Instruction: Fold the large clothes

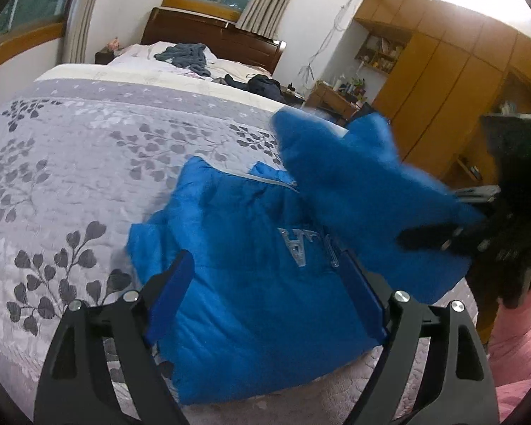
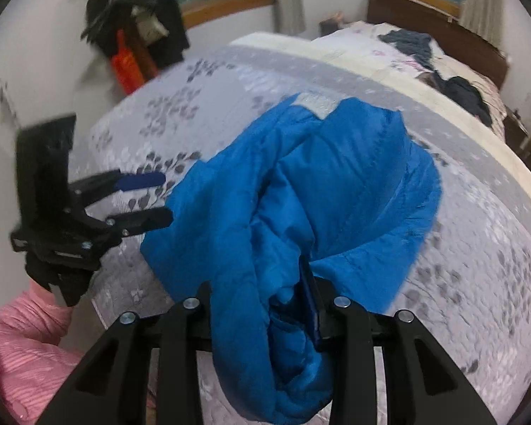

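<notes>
Left gripper (image 1: pixel 265 283): you are holding its jaws spread wide, hovering over the jacket's chest, gripping nothing.
Blue jacket (image 1: pixel 251 248): it is lying on the bed (image 1: pixel 70 163) near the foot edge, one part being lifted off the body.
Right gripper (image 2: pixel 301 304): your jaws are pinching a bunched fold of the jacket, holding it raised above the bedspread.
Pink sleeve (image 2: pixel 21 336): showing behind your left gripper.
</notes>
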